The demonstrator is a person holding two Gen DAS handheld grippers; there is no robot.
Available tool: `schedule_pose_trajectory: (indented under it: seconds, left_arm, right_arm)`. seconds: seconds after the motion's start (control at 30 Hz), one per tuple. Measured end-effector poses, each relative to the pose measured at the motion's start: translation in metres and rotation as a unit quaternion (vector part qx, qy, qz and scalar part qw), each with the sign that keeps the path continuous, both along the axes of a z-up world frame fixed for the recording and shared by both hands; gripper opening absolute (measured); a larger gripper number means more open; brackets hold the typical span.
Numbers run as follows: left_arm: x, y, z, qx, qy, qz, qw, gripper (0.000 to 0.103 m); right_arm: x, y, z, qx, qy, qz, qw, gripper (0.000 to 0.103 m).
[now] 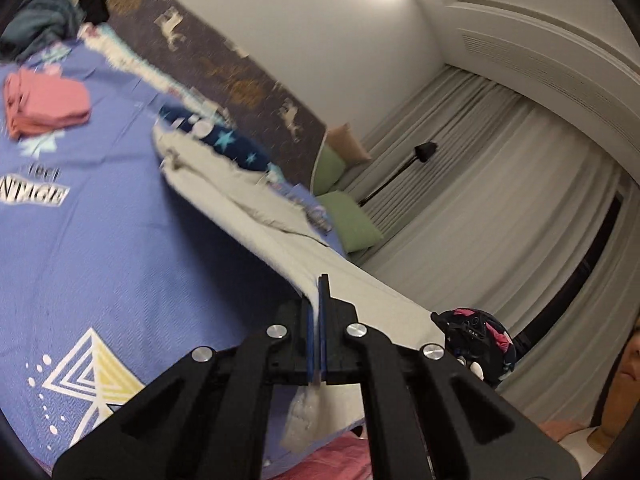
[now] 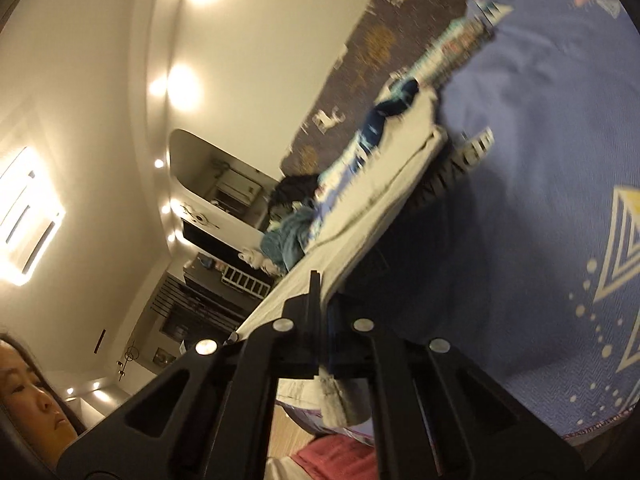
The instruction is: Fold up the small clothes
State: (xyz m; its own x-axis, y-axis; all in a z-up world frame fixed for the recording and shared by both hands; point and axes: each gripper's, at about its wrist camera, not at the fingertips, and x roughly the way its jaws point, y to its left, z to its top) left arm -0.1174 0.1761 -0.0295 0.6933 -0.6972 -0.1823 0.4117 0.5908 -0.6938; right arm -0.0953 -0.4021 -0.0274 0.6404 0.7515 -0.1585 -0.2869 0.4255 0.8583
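Observation:
A pale grey garment (image 1: pixel 280 224) is lifted off the purple bedspread (image 1: pixel 100 248), stretched between both grippers. My left gripper (image 1: pixel 323 280) is shut on one near corner of it, with a bit of cloth hanging below the pads. In the right wrist view my right gripper (image 2: pixel 316 276) is shut on the other near corner of the grey garment (image 2: pixel 380 200), whose far end still rests on the purple bedspread (image 2: pixel 540 140). A navy piece with star print (image 1: pixel 232 144) lies at the garment's far end. The right gripper's body (image 1: pixel 476 336) shows at the cloth's other corner.
A folded pink garment (image 1: pixel 44 104) lies on the bedspread at the far left. A heap of dark and teal clothes (image 1: pixel 52 8) sits at the bed's far corner. Green pillows (image 1: pixel 348 216), a floor lamp (image 1: pixel 420 152) and curtains stand beyond the bed. A person's face is at the frame edge.

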Motion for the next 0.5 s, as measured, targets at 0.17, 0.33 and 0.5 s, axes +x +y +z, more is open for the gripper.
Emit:
schedule_pose_trajectory:
  seconds: [0.17, 0.33, 0.5]
  left_arm:
    - [-0.050, -0.007, 0.052, 0.011, -0.087, 0.003, 0.9961, 0.001]
    - [-0.065, -0.018, 0.078, 0.032, -0.132, 0.004, 0.9907, 0.001]
    - [-0.030, -0.024, 0.066, 0.034, -0.102, 0.013, 0.9941, 0.001]
  right_arm:
    - [-0.046, -0.016, 0.055, 0.014, -0.098, -0.017, 0.995, 0.002]
    - [-0.070, -0.020, 0.091, -0.052, -0.148, -0.053, 0.986, 0.002]
    - [-0.033, -0.021, 0.071, -0.049, -0.114, -0.060, 0.990, 0.003]
